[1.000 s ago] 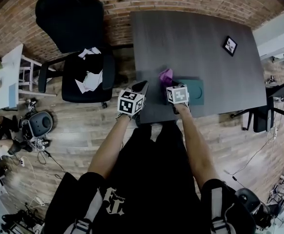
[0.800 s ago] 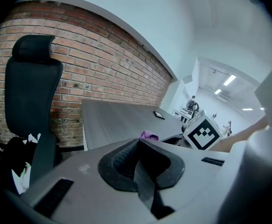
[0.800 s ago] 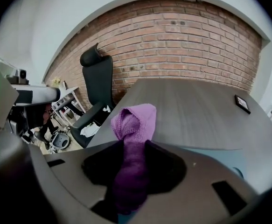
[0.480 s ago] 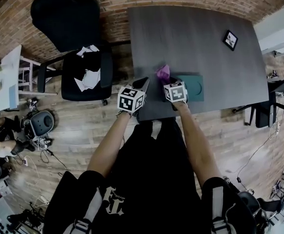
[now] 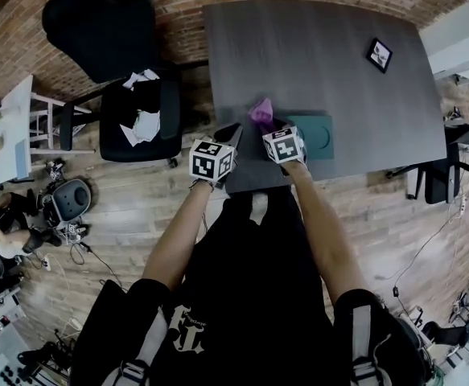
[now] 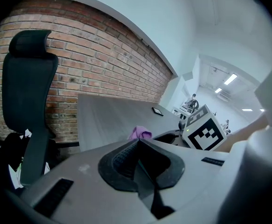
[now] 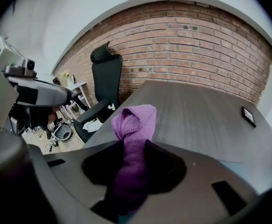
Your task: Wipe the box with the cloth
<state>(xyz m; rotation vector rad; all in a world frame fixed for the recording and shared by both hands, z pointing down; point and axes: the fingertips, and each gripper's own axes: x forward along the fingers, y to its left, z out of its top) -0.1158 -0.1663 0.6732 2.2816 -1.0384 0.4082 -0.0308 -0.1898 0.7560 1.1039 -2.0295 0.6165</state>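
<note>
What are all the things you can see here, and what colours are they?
table: one, dark grey, against the wall
box: one, teal, near the table's front edge
cloth: one, purple, pinched in the right gripper
small frame: one, black, on the table's far right
office chair: one, black, left of the table
papers: a few, white, on the chair's seat
side table: one, white, far left
brick wall: one, red-brown, behind the table
floor: one, brown wood
left gripper: one, grey, shut, empty
right gripper: one, grey, shut on the cloth
</note>
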